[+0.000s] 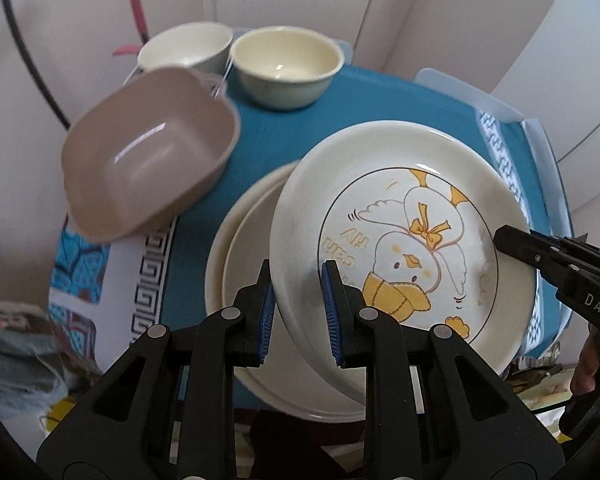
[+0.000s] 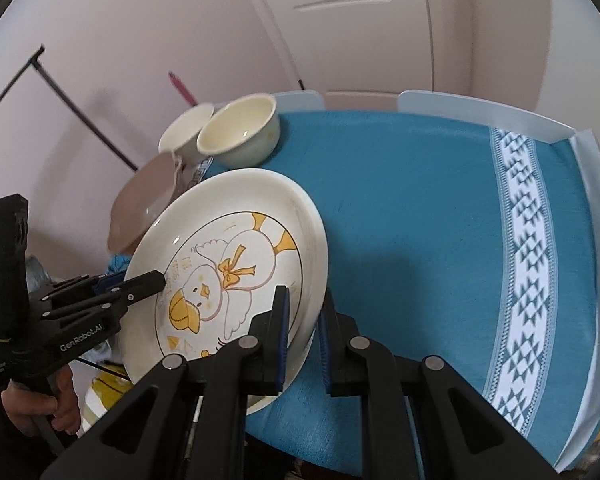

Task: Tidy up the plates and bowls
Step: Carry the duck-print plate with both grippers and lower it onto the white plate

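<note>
A white plate with a yellow duck drawing [image 1: 404, 236] [image 2: 228, 268] is held tilted above a stack of plain cream plates [image 1: 244, 264]. My left gripper [image 1: 298, 276] straddles the plate's near rim with one finger on each face; a gap shows at the pads. My right gripper [image 2: 302, 304] straddles the opposite rim the same way. Each gripper shows in the other's view, the right [image 1: 548, 256] and the left [image 2: 112, 292]. A taupe square bowl [image 1: 148, 152] and two cream round bowls [image 1: 286, 66] [image 1: 186, 50] sit farther back.
The table has a blue cloth [image 2: 420, 216] with white patterned bands and a low translucent edge guard [image 2: 480, 110]. A door and pale walls stand behind. A thin black rod frame [image 2: 80, 112] leans at the left. Clutter lies below the table's left edge.
</note>
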`<act>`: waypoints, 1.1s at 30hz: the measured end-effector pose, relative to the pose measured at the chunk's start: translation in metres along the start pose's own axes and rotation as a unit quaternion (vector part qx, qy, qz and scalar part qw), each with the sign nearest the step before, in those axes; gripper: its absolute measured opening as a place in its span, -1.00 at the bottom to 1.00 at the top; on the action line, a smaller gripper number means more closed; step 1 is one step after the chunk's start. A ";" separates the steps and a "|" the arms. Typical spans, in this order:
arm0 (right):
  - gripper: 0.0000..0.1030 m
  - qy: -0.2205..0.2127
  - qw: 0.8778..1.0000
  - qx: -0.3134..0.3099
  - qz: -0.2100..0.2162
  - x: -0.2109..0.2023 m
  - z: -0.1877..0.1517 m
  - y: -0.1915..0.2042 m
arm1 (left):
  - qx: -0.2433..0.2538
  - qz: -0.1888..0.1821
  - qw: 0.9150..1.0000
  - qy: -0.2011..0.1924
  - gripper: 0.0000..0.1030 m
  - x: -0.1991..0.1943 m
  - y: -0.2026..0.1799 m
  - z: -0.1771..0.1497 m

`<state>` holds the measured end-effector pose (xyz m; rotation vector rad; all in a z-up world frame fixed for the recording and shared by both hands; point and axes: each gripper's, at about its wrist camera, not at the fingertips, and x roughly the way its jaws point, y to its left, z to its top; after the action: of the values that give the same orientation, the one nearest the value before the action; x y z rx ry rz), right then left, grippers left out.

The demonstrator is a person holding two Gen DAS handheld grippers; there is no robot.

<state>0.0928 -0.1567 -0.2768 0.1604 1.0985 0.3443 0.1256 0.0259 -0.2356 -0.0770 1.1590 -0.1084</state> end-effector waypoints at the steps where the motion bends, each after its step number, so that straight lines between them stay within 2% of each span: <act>1: -0.76 0.003 1.000 -0.003 -0.001 0.004 -0.002 0.001 | 0.000 0.002 1.000 0.002 -0.61 0.001 0.001 -0.003; 11: -0.76 0.018 1.000 -0.022 -0.008 0.024 -0.011 0.007 | 0.007 0.006 1.000 0.018 -0.61 0.022 0.004 -0.014; 21: -0.76 0.017 0.999 -0.023 -0.016 0.023 -0.014 0.007 | 0.031 0.036 0.999 0.017 -0.62 0.031 -0.009 -0.013; 25: -0.76 0.019 0.999 -0.025 -0.015 0.024 -0.014 0.008 | 0.050 0.064 0.997 0.014 -0.62 0.030 -0.015 -0.014; 29: -0.76 0.018 0.999 -0.031 -0.015 0.023 -0.014 0.011 | 0.084 0.108 0.991 -0.004 -0.62 0.026 -0.025 -0.017; 33: -0.76 0.019 0.999 -0.038 -0.018 0.026 -0.017 0.013 | 0.104 0.132 0.986 -0.012 -0.62 0.027 -0.029 -0.020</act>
<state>0.0862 -0.1361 -0.3023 0.0666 1.1222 0.3587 0.1165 -0.0065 -0.2643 0.2604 1.1186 0.0071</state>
